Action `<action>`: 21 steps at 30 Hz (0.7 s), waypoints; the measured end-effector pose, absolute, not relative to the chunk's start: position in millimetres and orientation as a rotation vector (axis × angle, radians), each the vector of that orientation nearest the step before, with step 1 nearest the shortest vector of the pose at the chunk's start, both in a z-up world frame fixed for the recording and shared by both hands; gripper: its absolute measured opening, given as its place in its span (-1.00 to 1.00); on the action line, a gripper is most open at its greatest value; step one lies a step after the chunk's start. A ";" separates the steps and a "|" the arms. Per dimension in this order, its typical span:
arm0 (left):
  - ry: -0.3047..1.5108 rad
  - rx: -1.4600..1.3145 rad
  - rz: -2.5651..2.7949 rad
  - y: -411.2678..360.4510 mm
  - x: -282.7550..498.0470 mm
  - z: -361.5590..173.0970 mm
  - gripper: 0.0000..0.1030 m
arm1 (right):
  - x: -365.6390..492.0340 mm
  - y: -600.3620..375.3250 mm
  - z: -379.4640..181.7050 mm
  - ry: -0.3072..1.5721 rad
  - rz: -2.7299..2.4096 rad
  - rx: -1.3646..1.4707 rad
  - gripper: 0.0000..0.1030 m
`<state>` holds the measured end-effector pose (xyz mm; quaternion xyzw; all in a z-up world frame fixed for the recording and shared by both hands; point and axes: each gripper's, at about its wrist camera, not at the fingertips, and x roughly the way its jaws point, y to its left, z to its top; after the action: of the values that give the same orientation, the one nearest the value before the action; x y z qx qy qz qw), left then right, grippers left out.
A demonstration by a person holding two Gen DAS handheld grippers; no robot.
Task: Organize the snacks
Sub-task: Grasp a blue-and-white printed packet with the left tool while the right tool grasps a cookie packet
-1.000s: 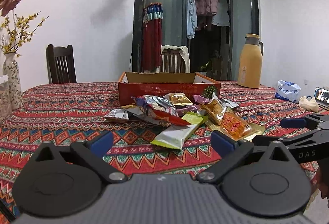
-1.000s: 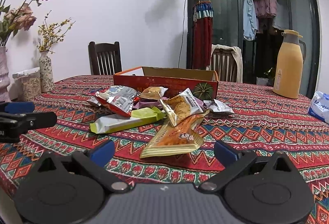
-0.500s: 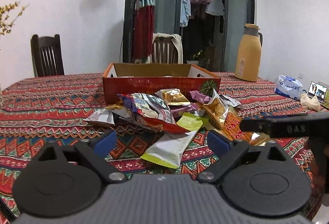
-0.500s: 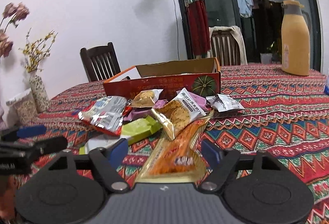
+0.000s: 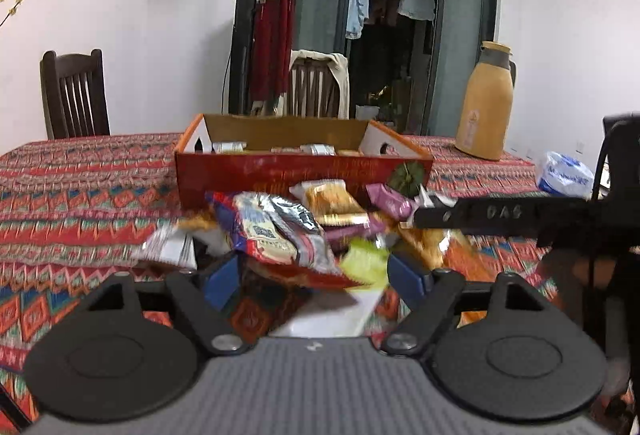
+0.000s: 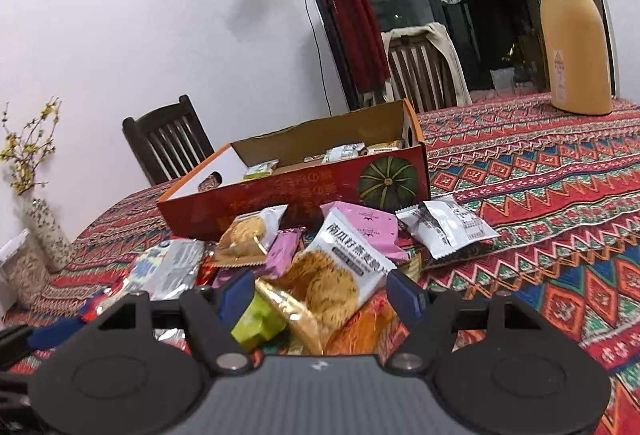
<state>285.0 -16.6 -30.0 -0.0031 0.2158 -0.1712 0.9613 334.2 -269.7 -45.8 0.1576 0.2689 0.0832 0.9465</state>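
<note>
My left hand-held gripper (image 5: 312, 275) reaches into a heap of wrapped snacks on the counter (image 5: 80, 195), which is covered in a red, zigzag-patterned cloth. Its blue-padded jaws are closing, and a crinkled silver, red and blue foil snack bag (image 5: 276, 231) lies between them; the pads do not yet press it. My right hand-held gripper (image 6: 320, 293) stands with its jaws partly apart around a white-and-gold cookie packet with black lettering (image 6: 340, 267); from this angle I cannot tell whether the pads touch the wrapper. A lime-green wrapped bar (image 6: 260, 323) and an orange crinkled packet (image 6: 360, 331) lie just under that gripper.

The heap sits near the counter's middle, against the front wall of an open red-orange cardboard box printed with a green pumpkin (image 6: 304, 191). Several small packets already lie inside the box along its far wall. Around the heap lie a pink wrapper (image 6: 368, 231), a small clear-and-gold cookie packet (image 6: 248, 235) and a white sachet with black print (image 6: 448, 227), this last just to the right of the pile.

Toward the counter's far right edge stands a tall mustard-yellow thermos jug with a dark collar (image 6: 572, 35). A speckled vase of yellow blossoms (image 6: 44, 231) stands at the left edge, with two dark wooden chairs beyond the counter.
</note>
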 end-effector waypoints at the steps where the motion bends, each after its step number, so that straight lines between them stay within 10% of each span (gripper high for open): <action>1: 0.438 -0.005 -0.332 -18.9 291.5 -27.9 0.59 | 341.3 -268.6 -47.1 0.562 0.174 0.329 0.41; 7: 0.532 -0.021 -0.242 -24.3 344.4 -33.3 0.62 | 363.3 -255.0 -49.0 0.588 0.162 0.299 0.39; 14: 0.622 -0.094 -0.232 -25.7 382.9 -36.0 0.70 | 355.3 -248.7 -49.5 0.559 0.161 0.238 -0.34; 21: 0.556 -0.075 -0.184 -21.9 358.1 -41.5 -0.11 | 325.5 -254.8 -45.4 0.523 0.230 0.226 -0.77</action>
<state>358.1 -21.9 -41.5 -0.0370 0.2739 -0.0905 0.9568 325.5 -254.8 -45.4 0.1113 0.2572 0.1130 0.9533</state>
